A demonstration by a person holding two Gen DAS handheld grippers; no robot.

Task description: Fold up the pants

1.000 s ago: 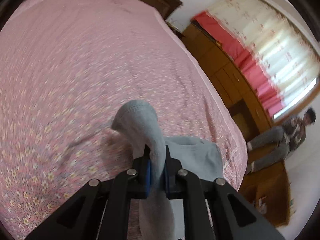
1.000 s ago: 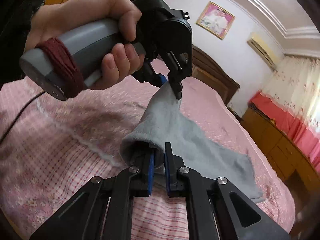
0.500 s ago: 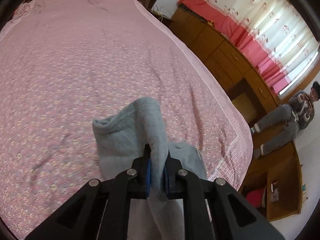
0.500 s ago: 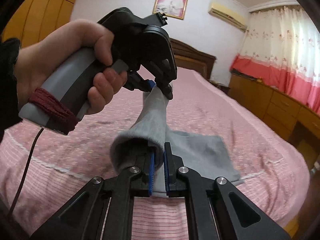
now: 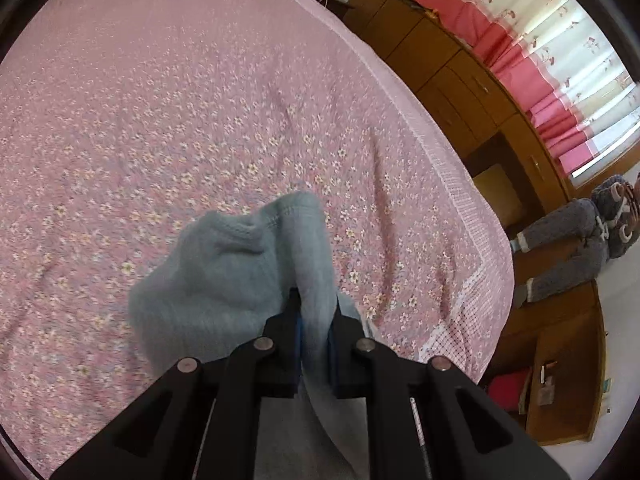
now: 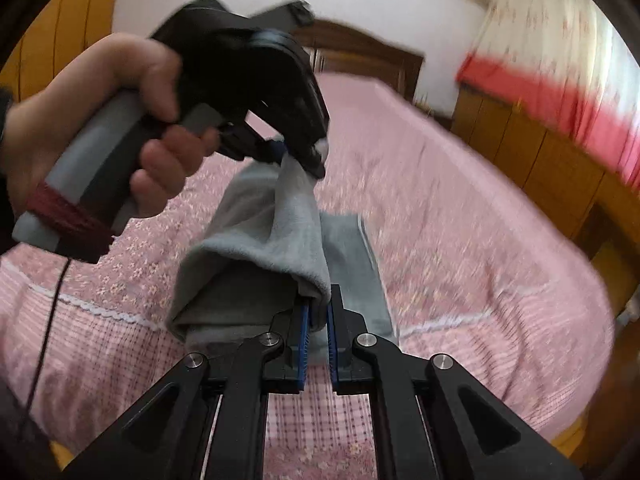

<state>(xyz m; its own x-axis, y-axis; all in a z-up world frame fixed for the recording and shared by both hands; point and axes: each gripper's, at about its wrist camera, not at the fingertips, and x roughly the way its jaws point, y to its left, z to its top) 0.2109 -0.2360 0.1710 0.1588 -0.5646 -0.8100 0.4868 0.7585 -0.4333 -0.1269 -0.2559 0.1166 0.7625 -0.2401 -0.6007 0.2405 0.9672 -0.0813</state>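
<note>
The grey pants [image 6: 276, 248] hang in the air above the pink floral bed [image 6: 460, 240], stretched between both grippers. My right gripper [image 6: 316, 320] is shut on one edge of the pants. My left gripper [image 5: 314, 316] is shut on another edge of the pants [image 5: 224, 276]; it also shows in the right wrist view [image 6: 296, 156], held in a hand, higher than and beyond the right one. A lower part of the pants lies on the bed near its foot edge.
The bed [image 5: 160, 120] has a wooden headboard [image 6: 360, 52] at the far end. Wooden cabinets [image 5: 452, 80] and red-and-white curtains [image 5: 540, 52] run along the right side. A person [image 5: 580, 240] sits beside the bed's right corner.
Both grippers kept their hold and lifted and swung the pants toward the headboard. The cloth bunched up between them, and the left gripper tilted further down.
</note>
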